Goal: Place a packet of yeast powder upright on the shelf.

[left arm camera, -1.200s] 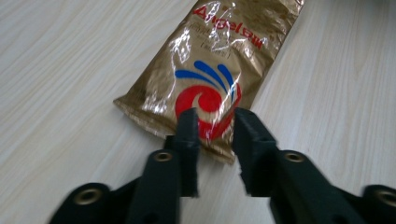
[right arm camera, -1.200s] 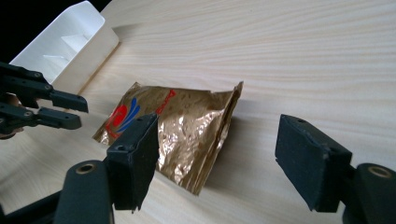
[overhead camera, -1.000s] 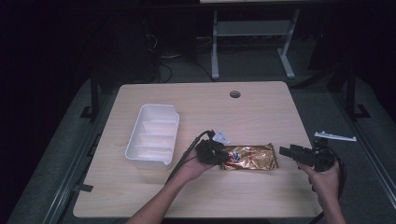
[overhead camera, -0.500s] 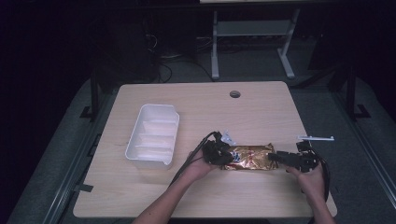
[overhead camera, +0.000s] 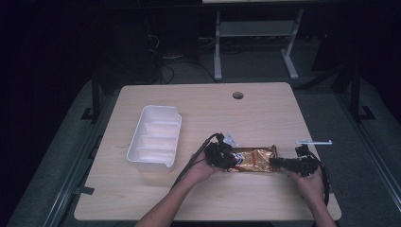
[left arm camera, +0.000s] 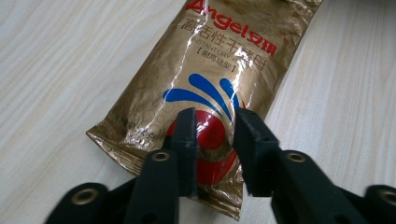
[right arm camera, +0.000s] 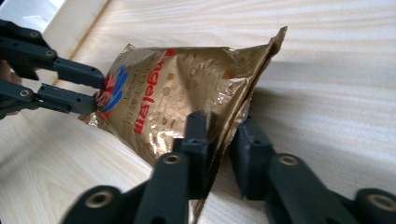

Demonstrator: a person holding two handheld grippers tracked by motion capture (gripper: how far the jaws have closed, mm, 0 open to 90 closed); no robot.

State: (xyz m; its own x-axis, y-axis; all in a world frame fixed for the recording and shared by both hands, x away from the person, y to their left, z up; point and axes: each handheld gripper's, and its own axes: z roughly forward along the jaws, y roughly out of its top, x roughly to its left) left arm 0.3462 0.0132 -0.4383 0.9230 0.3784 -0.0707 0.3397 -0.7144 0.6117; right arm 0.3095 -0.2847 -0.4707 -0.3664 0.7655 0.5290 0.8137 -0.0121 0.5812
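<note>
Since the earlier frame the right gripper [overhead camera: 278,162] has been brought in to the crinkled gold foil packet [overhead camera: 252,159], whose flat sealed end is now seen pinched between its jaws. The opposite end, printed red and blue, is clamped by the left gripper [overhead camera: 229,160]. The packet is held near the pale wood-grain table [overhead camera: 265,109], right of the white ribbed plastic tray [overhead camera: 156,137]
</note>
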